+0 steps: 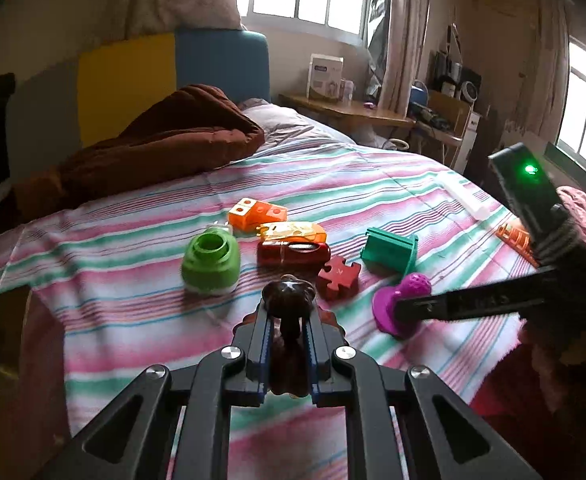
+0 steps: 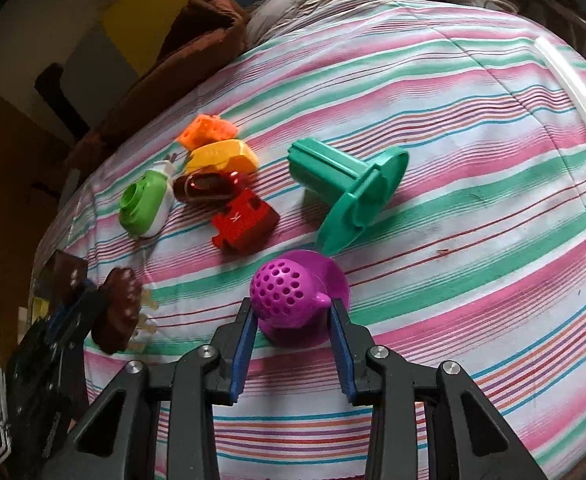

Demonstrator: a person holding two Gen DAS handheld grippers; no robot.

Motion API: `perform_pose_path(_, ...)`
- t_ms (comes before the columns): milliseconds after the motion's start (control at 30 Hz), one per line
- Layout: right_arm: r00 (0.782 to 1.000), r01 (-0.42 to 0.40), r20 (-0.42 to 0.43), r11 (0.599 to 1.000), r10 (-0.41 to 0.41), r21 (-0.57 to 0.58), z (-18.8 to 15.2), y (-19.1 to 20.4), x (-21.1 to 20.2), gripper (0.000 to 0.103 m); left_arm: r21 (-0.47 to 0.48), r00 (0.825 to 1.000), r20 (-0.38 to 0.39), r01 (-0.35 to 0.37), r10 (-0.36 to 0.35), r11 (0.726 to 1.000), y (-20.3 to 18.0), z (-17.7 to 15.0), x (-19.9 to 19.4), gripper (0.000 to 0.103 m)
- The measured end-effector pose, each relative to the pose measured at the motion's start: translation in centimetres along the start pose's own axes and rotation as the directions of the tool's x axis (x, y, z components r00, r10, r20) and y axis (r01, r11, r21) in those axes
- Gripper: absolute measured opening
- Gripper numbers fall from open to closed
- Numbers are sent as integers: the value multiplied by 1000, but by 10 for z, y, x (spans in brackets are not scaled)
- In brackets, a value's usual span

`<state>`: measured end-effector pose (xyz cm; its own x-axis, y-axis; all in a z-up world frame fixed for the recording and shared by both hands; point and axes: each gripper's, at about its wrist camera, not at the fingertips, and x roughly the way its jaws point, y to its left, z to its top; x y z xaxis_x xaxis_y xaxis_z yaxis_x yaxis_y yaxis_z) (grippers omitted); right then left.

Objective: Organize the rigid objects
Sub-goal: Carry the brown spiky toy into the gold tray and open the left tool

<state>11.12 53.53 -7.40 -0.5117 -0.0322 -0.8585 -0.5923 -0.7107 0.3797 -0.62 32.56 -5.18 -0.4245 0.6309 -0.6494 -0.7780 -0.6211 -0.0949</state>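
Note:
My left gripper [image 1: 288, 309] is shut on a dark brown knobbly toy [image 1: 289, 294], held just above the striped sheet; the right wrist view has this gripper [image 2: 93, 306] and the toy [image 2: 120, 310] at the lower left. My right gripper [image 2: 292, 306] is shut on a purple perforated ball toy with a round flange [image 2: 281, 284]; from the left wrist it [image 1: 409, 308] grips the purple toy [image 1: 417, 284]. On the bed lie a green round toy [image 1: 211, 260], an orange block [image 1: 257, 212], a yellow-orange car [image 1: 293, 232], a dark red piece [image 1: 293, 253], a red puzzle piece [image 1: 339, 276] and a teal spool [image 1: 391, 250].
The striped bed sheet [image 2: 453, 240] spreads wide to the right. A white tube [image 2: 573, 84] lies near its far right edge, and an orange flat piece [image 1: 517, 240] sits behind my right gripper. A brown blanket [image 1: 165, 140] is heaped by the headboard; a wooden desk [image 1: 353, 112] stands beyond.

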Motion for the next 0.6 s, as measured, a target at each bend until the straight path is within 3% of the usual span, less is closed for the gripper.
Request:
perform_pose_path(367,1000,29,-3,994,-29,-104,-6,19,4,36,-104,998,60,23,-17,994,31,-28,-67,13)
perform_pose_path(600,1000,27,2,989,-27,-145,-7,28,6,36,-170,994,104,-19,38,985,67,-41,-113,13)
